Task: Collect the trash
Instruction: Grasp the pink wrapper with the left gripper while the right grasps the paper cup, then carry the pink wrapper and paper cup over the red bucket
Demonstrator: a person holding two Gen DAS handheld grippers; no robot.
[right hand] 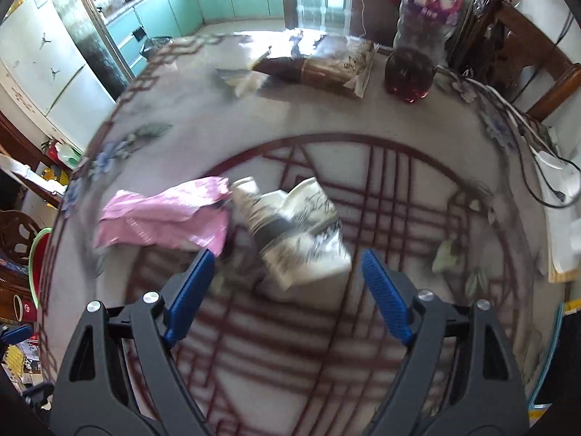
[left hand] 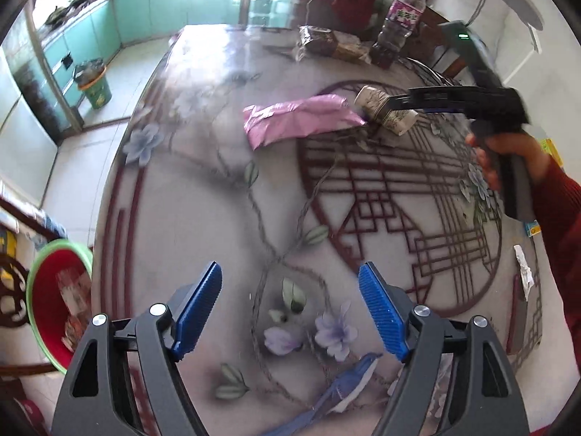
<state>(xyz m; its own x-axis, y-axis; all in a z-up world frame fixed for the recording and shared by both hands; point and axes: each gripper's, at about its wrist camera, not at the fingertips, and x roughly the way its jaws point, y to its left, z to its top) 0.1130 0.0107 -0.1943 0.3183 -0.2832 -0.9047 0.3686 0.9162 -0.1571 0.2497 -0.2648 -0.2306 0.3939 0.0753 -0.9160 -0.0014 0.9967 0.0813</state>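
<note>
A crushed paper cup lies at frame centre on the patterned table, touching a pink plastic wrapper on its left. The right gripper hangs above the cup, jaws wide, holding nothing. The left gripper is likewise spread and empty. At lower left, a green-rimmed red basin contains wrappers.
</note>
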